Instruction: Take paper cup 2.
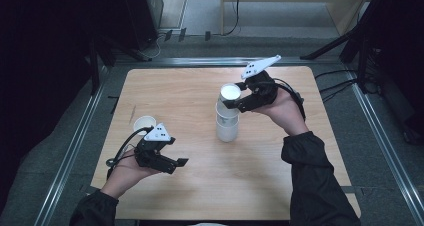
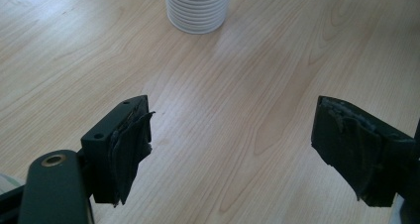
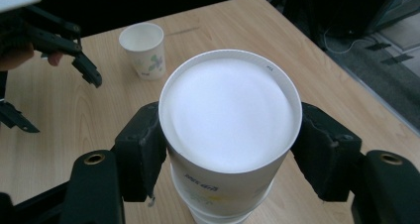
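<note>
Gripping top cup [image 3: 230, 120] of stack [image 1: 227, 122]: R gripper [image 1: 235, 102]; L gripper [image 1: 172, 163] wide open, empty; 1 loose cup [image 1: 144, 122].

The left tool [image 2: 233, 149] has its two black jaws spread wide over bare wooden tabletop [image 2: 237, 85]; a white ribbed cup stack [image 2: 198, 8] stands farther off

1. The top cup [image 3: 230, 117], seen in the right gripper view, carries a short line of dark print on its side wall just under the rim; the letters are too small and blurred to read.
2. Its rim bears a tiny dark mark at the upper right, also illegible.
3. The lone paper cup [image 3: 143, 49] farther back on the surface [image 3: 89, 115] shows a green and grey printed pattern, with no readable words.
</note>
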The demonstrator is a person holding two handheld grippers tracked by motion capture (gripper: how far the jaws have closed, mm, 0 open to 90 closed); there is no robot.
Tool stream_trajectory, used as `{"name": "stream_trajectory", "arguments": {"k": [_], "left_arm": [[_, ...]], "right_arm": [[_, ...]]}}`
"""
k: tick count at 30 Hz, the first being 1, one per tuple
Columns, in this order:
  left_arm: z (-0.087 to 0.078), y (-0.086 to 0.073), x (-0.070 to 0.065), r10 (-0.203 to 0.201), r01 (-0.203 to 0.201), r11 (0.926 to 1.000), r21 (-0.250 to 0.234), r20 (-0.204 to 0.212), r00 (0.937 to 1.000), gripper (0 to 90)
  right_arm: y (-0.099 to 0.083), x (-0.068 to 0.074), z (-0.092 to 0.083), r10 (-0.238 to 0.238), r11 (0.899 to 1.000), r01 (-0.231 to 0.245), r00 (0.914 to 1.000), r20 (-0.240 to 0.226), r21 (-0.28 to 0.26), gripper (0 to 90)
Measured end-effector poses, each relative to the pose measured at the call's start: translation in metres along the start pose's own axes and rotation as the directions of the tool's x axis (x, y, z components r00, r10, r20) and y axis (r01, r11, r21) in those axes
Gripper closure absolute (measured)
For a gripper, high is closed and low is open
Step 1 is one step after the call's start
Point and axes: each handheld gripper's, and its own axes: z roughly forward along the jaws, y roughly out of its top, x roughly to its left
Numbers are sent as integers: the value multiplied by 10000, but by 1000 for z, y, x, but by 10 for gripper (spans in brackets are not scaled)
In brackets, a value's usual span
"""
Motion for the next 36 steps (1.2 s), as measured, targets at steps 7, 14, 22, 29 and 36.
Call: {"name": "stream_trajectory", "arguments": {"k": [7, 14, 22, 29, 36], "left_arm": [[0, 1, 0, 22, -22, 10000, -92, 4, 10000, 156], [1, 4, -1, 133, -130, 9996, -263, 114, 9998, 156], [8, 12, -1, 402, -389, 9987, -325, 411, 9983, 156], [17, 18, 1, 635, -613, 9975, -351, 647, 9959, 156], [24, 27, -1, 964, -931, 9949, -386, 938, 9909, 156]], "right_arm": [[13, 8, -24, -198, 9988, 209, 9995, 244, -454, 333], [21, 25, -41, -468, 9961, 473, 9989, 83, -740, 333], [16, 44, -44, -712, 9963, 690, 9966, -419, -513, 334], [-3, 51, -45, -385, 9987, 362, 9972, -638, -365, 334], [-30, 59, -36, -200, 9990, 163, 9958, -888, -421, 334]]}}
